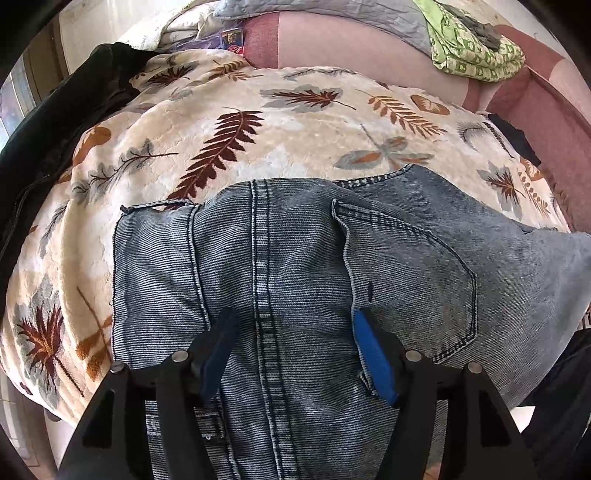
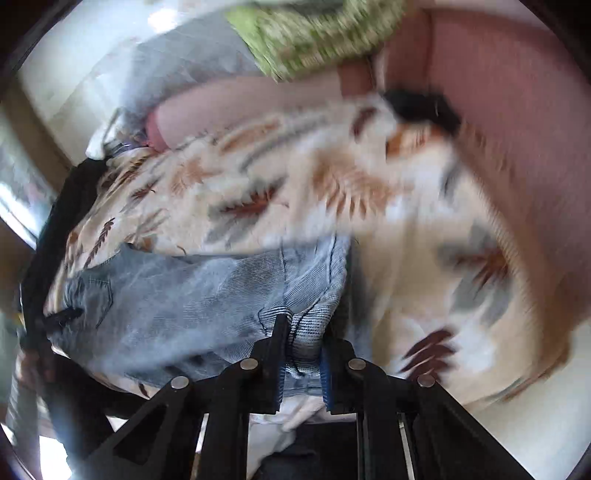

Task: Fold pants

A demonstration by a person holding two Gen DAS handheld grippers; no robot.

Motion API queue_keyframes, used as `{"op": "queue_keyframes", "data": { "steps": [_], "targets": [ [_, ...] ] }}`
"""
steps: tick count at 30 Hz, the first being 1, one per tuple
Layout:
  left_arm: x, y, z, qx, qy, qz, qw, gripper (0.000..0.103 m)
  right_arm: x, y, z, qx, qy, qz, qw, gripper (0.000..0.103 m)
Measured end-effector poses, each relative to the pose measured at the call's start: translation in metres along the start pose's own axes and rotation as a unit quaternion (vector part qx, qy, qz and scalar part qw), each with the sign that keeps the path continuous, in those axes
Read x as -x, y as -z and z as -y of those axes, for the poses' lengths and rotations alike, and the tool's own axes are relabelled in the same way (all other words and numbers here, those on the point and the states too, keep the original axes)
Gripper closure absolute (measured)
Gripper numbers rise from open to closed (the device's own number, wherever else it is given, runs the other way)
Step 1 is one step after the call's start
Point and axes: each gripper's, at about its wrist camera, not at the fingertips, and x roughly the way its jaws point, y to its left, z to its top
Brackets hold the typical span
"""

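The left gripper [image 1: 295, 321] stands released, its two blue-padded fingers [image 1: 373, 354] spread wide above the pants [image 1: 295, 258], nothing pinched between them. The pants, pale washed denim, lie flat on the leaf-patterned blanket [image 1: 229, 122], seat side up. To the left of the left jaw runs a side seam and the cut edge of the denim; between the jaws the doubled centre seam runs straight ahead; just beyond the right jaw sits a stitched back pocket [image 1: 413, 280]. Far ahead of the jaws lies a pink cushion [image 1: 351, 44] with a green patterned cloth [image 1: 476, 51] on it, and off to the far left a dark garment [image 1: 44, 129].

In the right wrist view, which is blurred, the right gripper [image 2: 303, 332] is clenched on a bunched fold of the pants [image 2: 177, 295], the denim gathered tight between its narrow jaws. The rest of the pants stretches away to the left of those jaws over the blanket [image 2: 424, 229]. Ahead and to the right the blanket continues, bare; the green cloth [image 2: 314, 33] lies far ahead.
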Motion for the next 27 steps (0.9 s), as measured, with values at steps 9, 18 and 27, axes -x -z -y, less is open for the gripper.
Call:
{"op": "queue_keyframes", "data": {
  "steps": [9,18,27],
  "targets": [
    [-0.002,-0.001,0.003,-0.008,-0.008,-0.003,0.9999,0.032,-0.044,0.013,0.083,-0.156,-0.057,-0.025,0.986,0.031],
    [-0.006,-0.002,0.006,-0.014,-0.017,-0.004,0.9998,0.028,-0.133,-0.053,0.090,-0.221,-0.165,-0.137,0.951,0.060],
    [-0.006,-0.001,0.006,-0.020,-0.014,-0.002,0.9997,0.026,-0.061,-0.083,0.040,-0.076,-0.044,0.049,0.995,0.099]
  ]
}}
